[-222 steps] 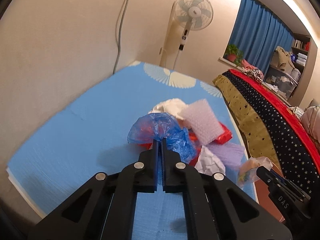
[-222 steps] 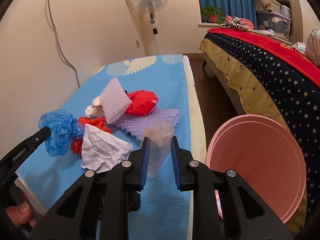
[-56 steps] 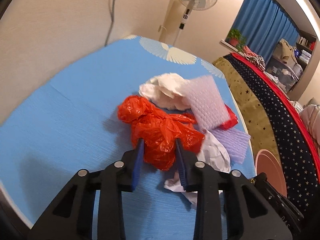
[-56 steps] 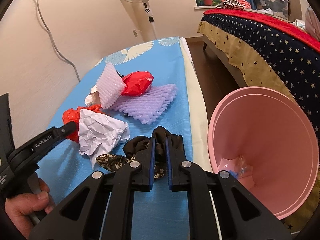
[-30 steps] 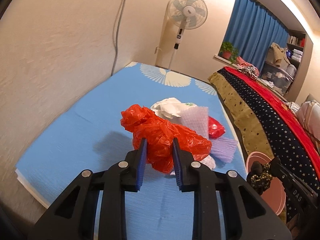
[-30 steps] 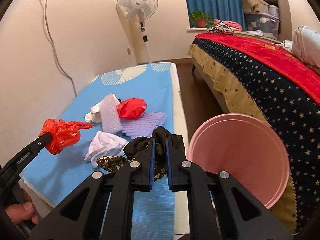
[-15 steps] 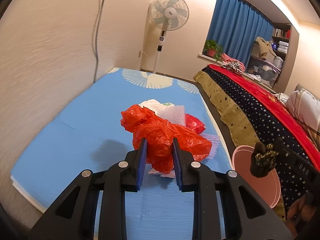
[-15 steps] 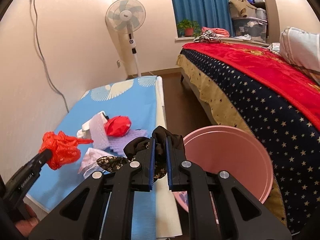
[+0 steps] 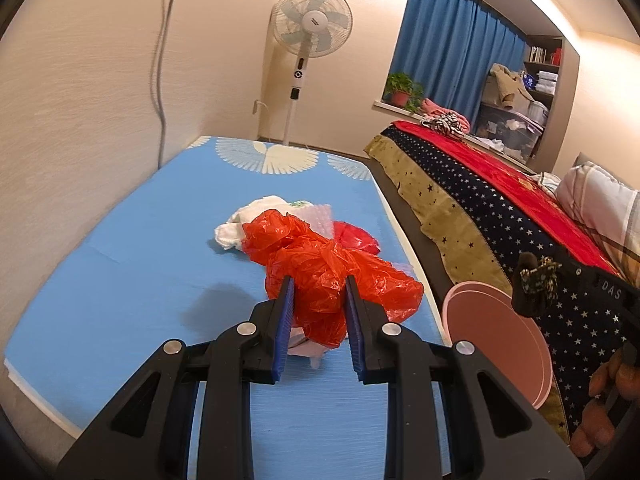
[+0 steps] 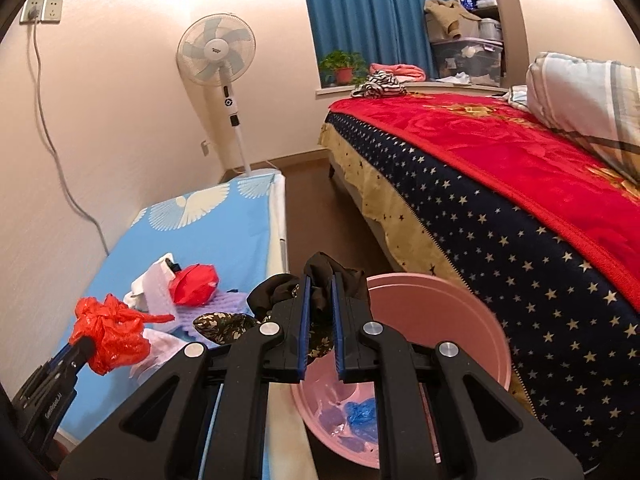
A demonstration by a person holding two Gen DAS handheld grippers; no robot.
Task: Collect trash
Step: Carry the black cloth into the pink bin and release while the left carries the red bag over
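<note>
Crumpled red plastic bag (image 9: 320, 276), glossy, clamped in left gripper (image 9: 319, 292)

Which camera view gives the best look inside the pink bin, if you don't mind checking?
The right wrist view: it looks down into the pink bin and shows blue and clear plastic at the bottom. The left wrist view shows the bin only at a slant, its contents hidden.

Crumpled red bag (image 9: 320, 276), dark cloth (image 10: 320, 280)
</note>
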